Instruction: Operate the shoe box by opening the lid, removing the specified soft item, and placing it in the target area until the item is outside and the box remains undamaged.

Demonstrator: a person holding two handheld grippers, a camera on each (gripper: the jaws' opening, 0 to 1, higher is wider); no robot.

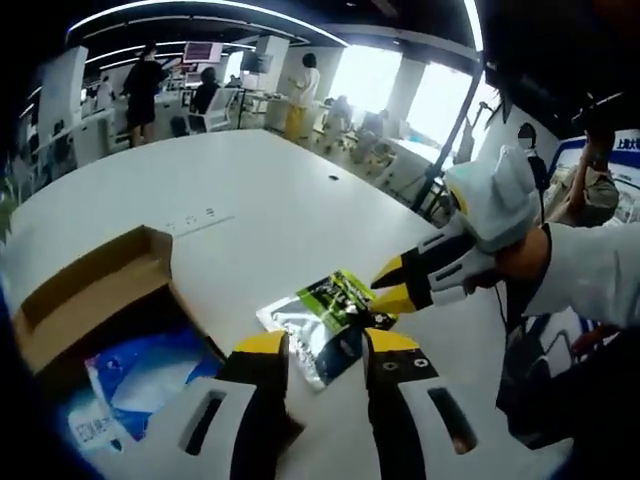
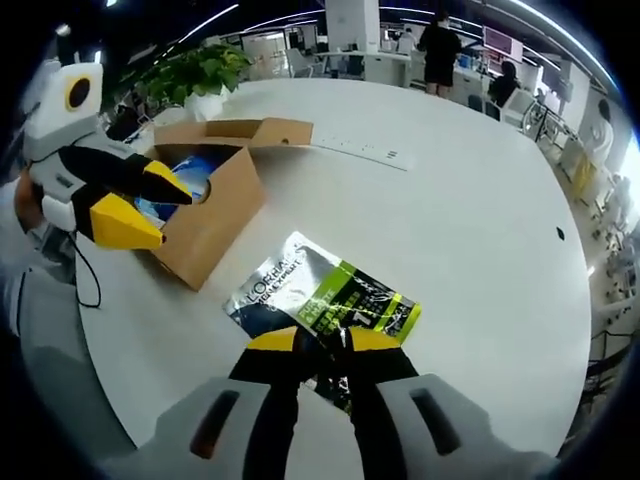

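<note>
An open brown shoe box [image 1: 95, 285] [image 2: 215, 205] stands on the white table [image 1: 270, 190] [image 2: 470, 250] with a blue and white packet [image 1: 140, 380] [image 2: 188, 180] inside it. A silver pouch with a green and black label [image 1: 322, 312] [image 2: 315, 290] lies flat on the table beside the box. My right gripper [image 2: 322, 342] [image 1: 388, 284] is shut on the pouch's near edge. Just short of the pouch, my left gripper [image 1: 327, 345] is open with nothing between its fingers; in the right gripper view the left gripper [image 2: 150, 208] hovers by the box's open top.
A flush socket panel [image 1: 190, 215] [image 2: 365, 152] and a small dark hole [image 1: 333, 178] [image 2: 560, 235] mark the tabletop. A potted plant [image 2: 195, 70] stands past the box. People, desks and chairs fill the office beyond. A white sleeve [image 1: 595, 270] reaches in from the right.
</note>
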